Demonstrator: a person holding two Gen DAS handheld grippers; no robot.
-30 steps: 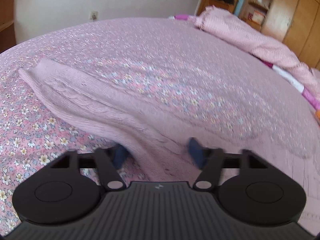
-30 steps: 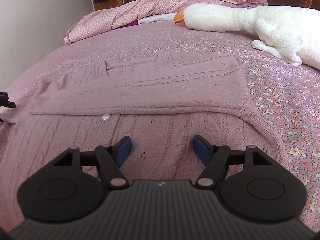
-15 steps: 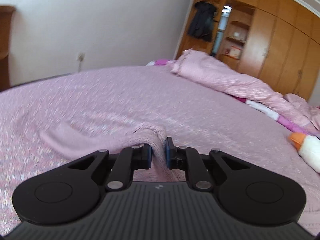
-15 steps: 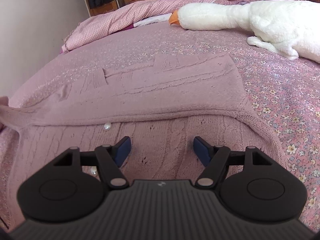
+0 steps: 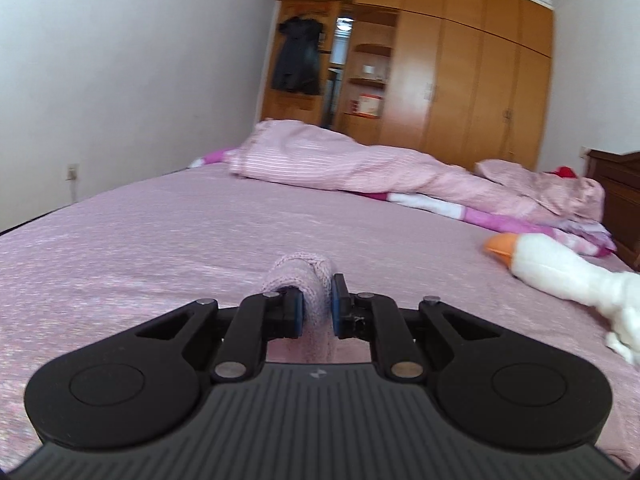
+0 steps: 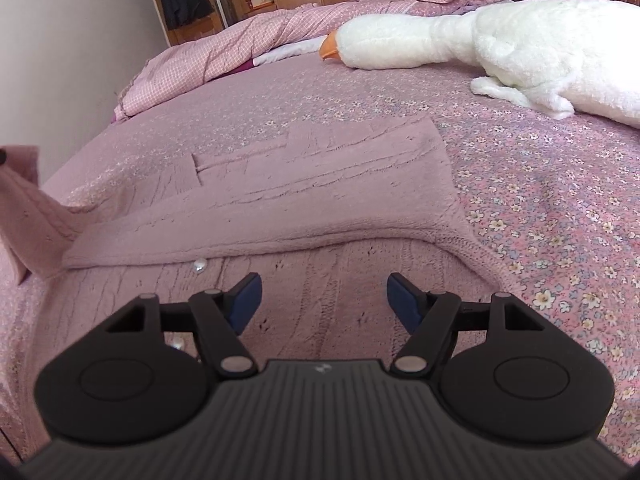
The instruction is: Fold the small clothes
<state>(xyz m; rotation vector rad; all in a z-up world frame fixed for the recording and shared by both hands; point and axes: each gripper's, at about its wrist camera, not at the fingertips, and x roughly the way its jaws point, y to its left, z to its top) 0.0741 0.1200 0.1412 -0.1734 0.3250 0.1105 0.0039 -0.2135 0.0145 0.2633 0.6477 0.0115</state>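
My left tongs (image 5: 316, 312) were pinched tight on a bunched fold of the pink knitted cardigan (image 6: 304, 208), the blue pads (image 5: 297, 314) pressing the wool from both sides and holding it above the bed (image 5: 160, 248). My right tongs (image 6: 322, 298) were spread wide with nothing between them, poised just above the cardigan's cable-knit front. The cardigan lay flat on the floral bedspread, its upper part already folded across, and one sleeve (image 6: 28, 216) rose off the bed at the far left of the right wrist view. A pearl button (image 6: 199, 265) showed beneath the folded edge. A white plush goose (image 6: 500, 44) with an orange beak lay beyond, apart from the cardigan, near a rumpled pink checked duvet (image 6: 208, 60).
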